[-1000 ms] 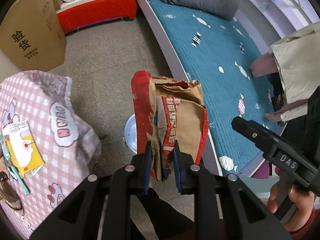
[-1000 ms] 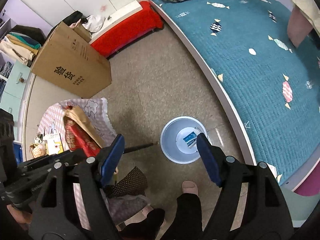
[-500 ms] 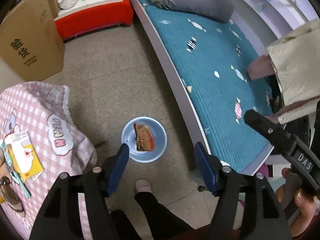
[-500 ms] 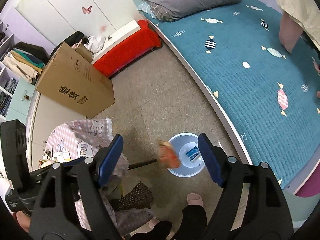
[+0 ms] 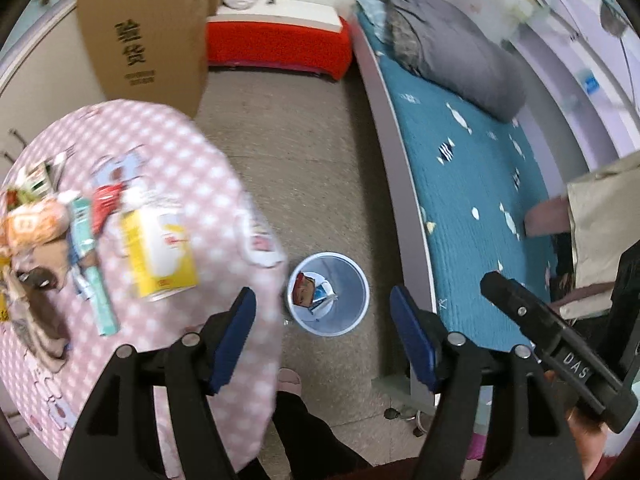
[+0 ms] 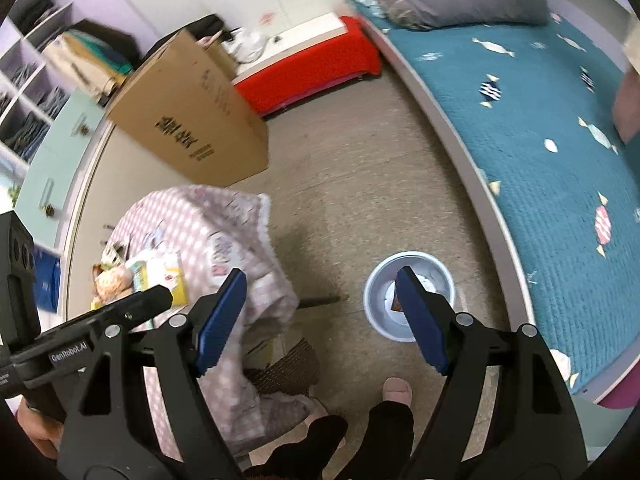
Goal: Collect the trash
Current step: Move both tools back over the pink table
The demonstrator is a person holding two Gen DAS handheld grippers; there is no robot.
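A pale blue trash bin (image 5: 352, 276) stands on the floor between the table and the bed. A brown and red paper bag (image 5: 303, 289) lies inside it beside a blue and white wrapper (image 5: 322, 293). My left gripper (image 5: 323, 342) is open and empty, high above the bin. My right gripper (image 6: 320, 322) is open and empty, also high above the floor; the bin (image 6: 432, 268) shows past its right finger. On the pink checked tablecloth (image 5: 192, 168) lie a yellow carton (image 5: 160, 252), a teal box (image 5: 90, 264) and several wrappers (image 5: 32, 224).
A large cardboard box (image 5: 148, 32) stands behind the table. A bed with a teal cover (image 5: 480, 184) runs along the right. A red bench (image 5: 280, 44) is at the back. My slippered foot (image 6: 396, 390) is on the floor near the bin.
My left gripper opened and let the paper bag drop; it now lies in the bin. The left gripper swung left toward the table. The right gripper stayed open.
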